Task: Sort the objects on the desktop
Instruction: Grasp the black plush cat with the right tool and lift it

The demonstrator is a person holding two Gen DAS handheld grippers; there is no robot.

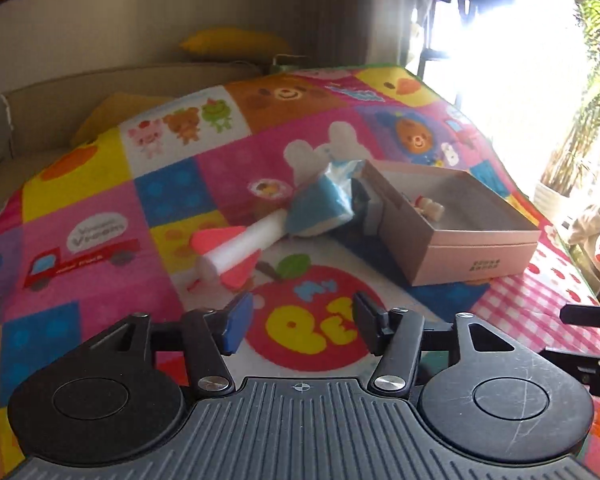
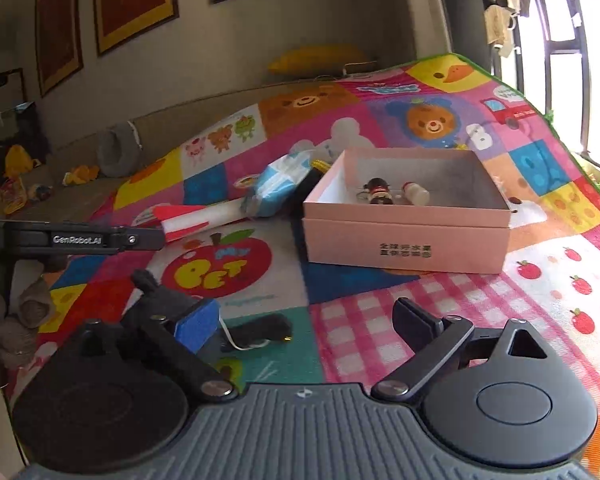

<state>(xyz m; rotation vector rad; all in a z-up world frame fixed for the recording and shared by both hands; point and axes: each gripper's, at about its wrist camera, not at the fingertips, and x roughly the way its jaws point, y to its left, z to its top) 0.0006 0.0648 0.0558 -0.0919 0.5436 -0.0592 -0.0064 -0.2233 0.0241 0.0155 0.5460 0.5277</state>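
Observation:
On the colourful play mat lies a white foam rocket (image 1: 236, 248) with red fins, its nose touching a blue tissue pack (image 1: 324, 204). The pack leans against an open pink box (image 1: 476, 256). My left gripper (image 1: 302, 324) stands open and empty above the apple print, short of the rocket. In the right wrist view the pink box (image 2: 404, 240) holds a small dark figure (image 2: 378, 194) and a small white bottle (image 2: 416, 194). My right gripper (image 2: 306, 326) is open wide. A small black item with a white cord (image 2: 260, 330) lies on the mat near its blue pad, untouched.
A beige sofa with a yellow cushion (image 2: 320, 58) runs behind the mat. Toys and a grey pillow (image 2: 116, 152) sit on its left part. Bright windows and a plant (image 1: 580, 148) border the mat's right edge. The left gripper's finger (image 2: 84, 238) reaches in from the left.

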